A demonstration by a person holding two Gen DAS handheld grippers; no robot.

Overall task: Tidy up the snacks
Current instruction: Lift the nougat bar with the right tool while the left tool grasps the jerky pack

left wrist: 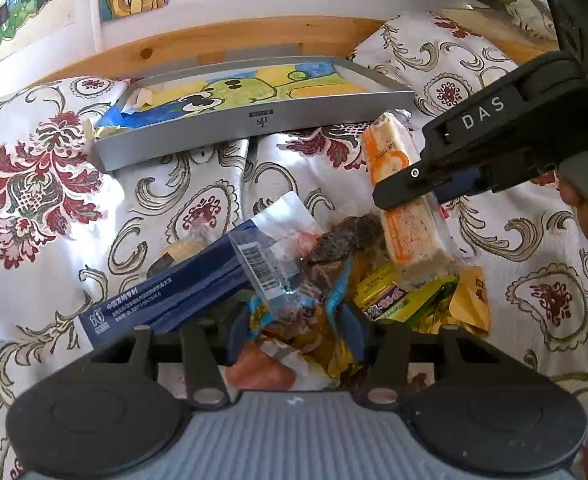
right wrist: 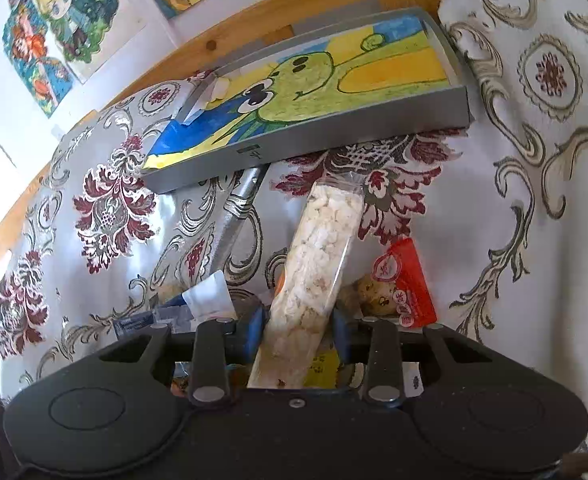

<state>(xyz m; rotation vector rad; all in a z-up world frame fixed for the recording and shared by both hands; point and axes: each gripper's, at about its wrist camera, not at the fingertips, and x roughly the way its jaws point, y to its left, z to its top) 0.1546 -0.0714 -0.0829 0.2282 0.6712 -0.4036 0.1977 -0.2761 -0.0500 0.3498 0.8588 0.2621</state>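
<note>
Right gripper (right wrist: 298,326) clamped on a clear-wrapped puffed-rice bar (right wrist: 318,264), lifted over the snack pile (left wrist: 334,276). Left gripper (left wrist: 294,320) closed on a crinkled snack packet (left wrist: 306,320). Grey tray (left wrist: 253,128) beyond, on floral cloth (left wrist: 53,184).

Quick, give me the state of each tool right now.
Left tool: closed on a clear-wrapped snack pack from the pile.
Right tool: closed on a puffed rice bar.

floral cloth (left wrist: 45,184), wall drawings (right wrist: 53,32), wooden rail (left wrist: 197,46).
</note>
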